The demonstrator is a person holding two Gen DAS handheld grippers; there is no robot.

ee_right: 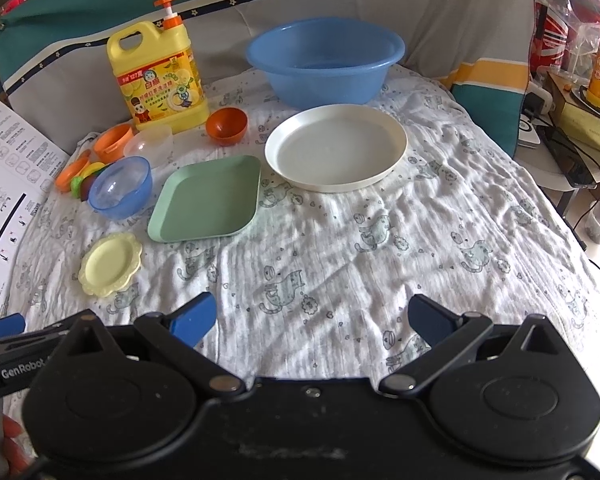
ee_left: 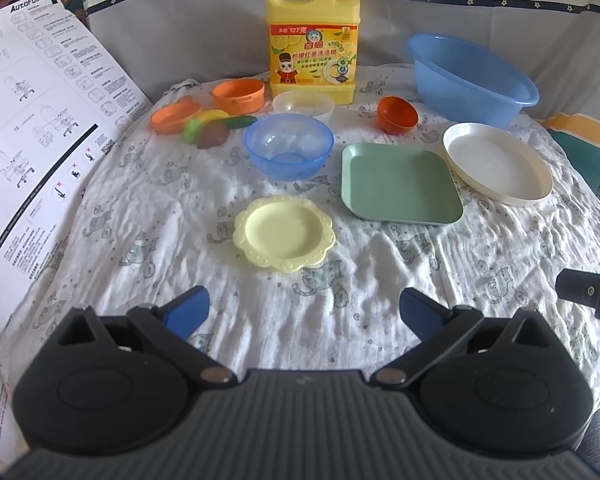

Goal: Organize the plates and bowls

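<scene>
Both your left gripper (ee_left: 304, 312) and right gripper (ee_right: 312, 318) hang spread and empty over the cloth (ee_right: 340, 240). Left of the green plate (ee_right: 206, 200) sit your blue bowl (ee_right: 120, 188) and yellow plate (ee_right: 110, 266); right of it, the white plate (ee_right: 336, 148).

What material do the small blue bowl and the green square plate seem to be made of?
The small blue bowl looks like translucent glossy plastic: the cloth shows faintly through its wall. The green square plate looks like opaque matte plastic, perhaps melamine, with an even colour and soft, dull highlights.
</scene>
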